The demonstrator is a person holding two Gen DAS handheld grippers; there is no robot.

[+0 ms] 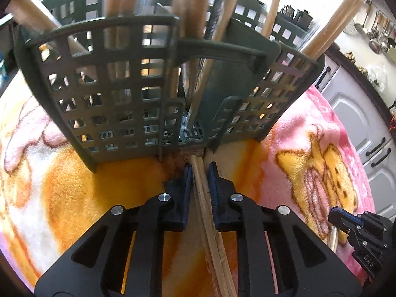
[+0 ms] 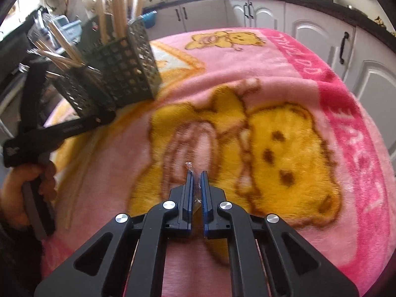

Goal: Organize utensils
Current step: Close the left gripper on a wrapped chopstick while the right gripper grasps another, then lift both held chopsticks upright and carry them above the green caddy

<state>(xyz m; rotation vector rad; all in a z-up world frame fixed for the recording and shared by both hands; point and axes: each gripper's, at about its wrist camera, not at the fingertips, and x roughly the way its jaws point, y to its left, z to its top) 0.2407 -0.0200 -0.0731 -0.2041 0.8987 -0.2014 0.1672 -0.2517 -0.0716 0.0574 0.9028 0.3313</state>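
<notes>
A dark green perforated utensil caddy [image 1: 104, 94] stands on the blanket and holds several wooden chopsticks [image 1: 190, 12] upright; it also shows in the right wrist view [image 2: 123, 74]. My left gripper [image 1: 200, 170] is shut on a pair of wooden chopsticks [image 1: 208, 212] whose tips touch the foot of the caddy. My right gripper [image 2: 196, 175] is shut on a clear plastic wrapper [image 2: 189, 165] with something inside, held above the blanket. The right gripper also shows at the lower right of the left wrist view [image 1: 344, 220].
A pink and yellow bear-print blanket [image 2: 284, 148] covers the table. More chopsticks [image 2: 74, 183] lie on it at the left. White kitchen cabinets [image 2: 309, 29] and a dark counter run behind. Pots and hanging utensils [image 1: 376, 37] are on the far wall.
</notes>
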